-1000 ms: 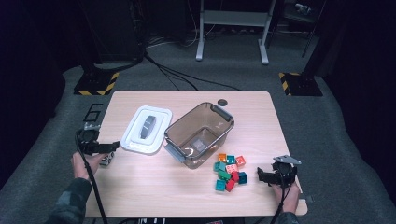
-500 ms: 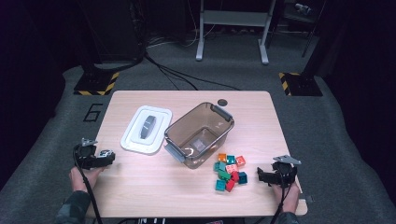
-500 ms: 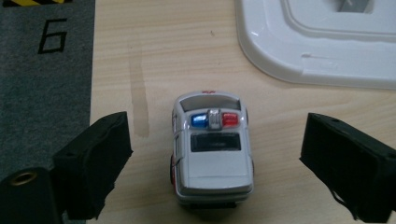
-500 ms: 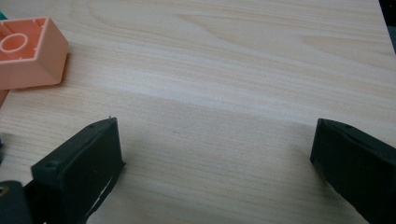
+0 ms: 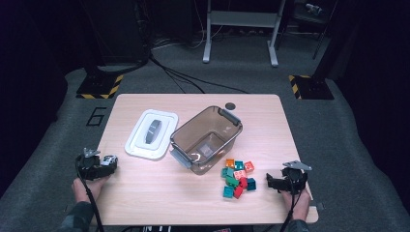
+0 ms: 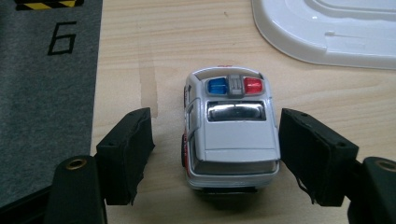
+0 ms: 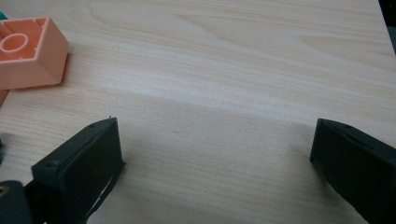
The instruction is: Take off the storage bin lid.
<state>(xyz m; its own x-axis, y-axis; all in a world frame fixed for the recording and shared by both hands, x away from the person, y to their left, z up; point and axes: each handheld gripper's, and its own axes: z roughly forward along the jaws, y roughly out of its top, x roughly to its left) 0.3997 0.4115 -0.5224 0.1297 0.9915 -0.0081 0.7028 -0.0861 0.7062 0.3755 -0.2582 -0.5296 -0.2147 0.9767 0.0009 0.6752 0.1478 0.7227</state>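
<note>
A white toy police car [image 6: 231,135] with blue and red roof lights stands on the wooden table [image 5: 159,198] near its left edge. My left gripper [image 6: 215,149] is open, one jaw on each side of the car with a small gap on both. From above, the car [image 5: 109,159] sits at the tip of the left gripper [image 5: 110,164]. My right gripper [image 5: 269,181] rests low at the front right, open with only bare wood between its jaws [image 7: 215,158]. Several coloured blocks [image 5: 237,176] lie in a pile just left of it.
A clear brown bin [image 5: 183,145] stands tilted mid-table, with a white lid [image 5: 140,145] beside it on the left. The lid's edge [image 6: 327,46] lies ahead of the car. An orange block [image 7: 28,51] sits at the far left of the right gripper view. Dark floor surrounds the table.
My left gripper has drawn back toward the table's front-left edge and now sits with its jaws around the toy car. The right gripper has stayed put.
</note>
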